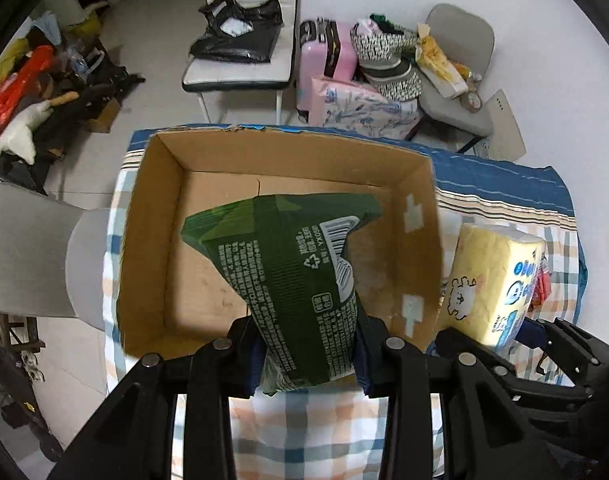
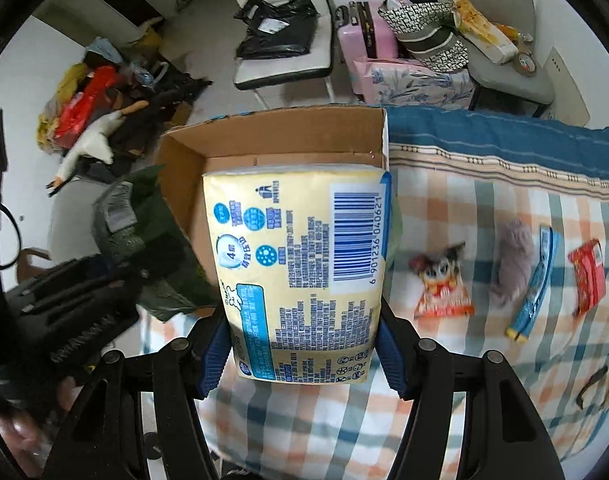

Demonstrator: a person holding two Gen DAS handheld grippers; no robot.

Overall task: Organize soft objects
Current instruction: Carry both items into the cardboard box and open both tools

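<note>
My left gripper is shut on a green tissue pack and holds it over the near edge of an open cardboard box. My right gripper is shut on a yellow tissue pack and holds it above the box's near right corner. The yellow pack also shows in the left wrist view, right of the box. The green pack and left gripper appear blurred in the right wrist view, left of the box. The box floor looks bare.
The box stands on a checked cloth over a table. On the cloth to the right lie a small plush toy, a grey fluffy piece, a blue tube and a red packet. Chairs and luggage stand beyond the table.
</note>
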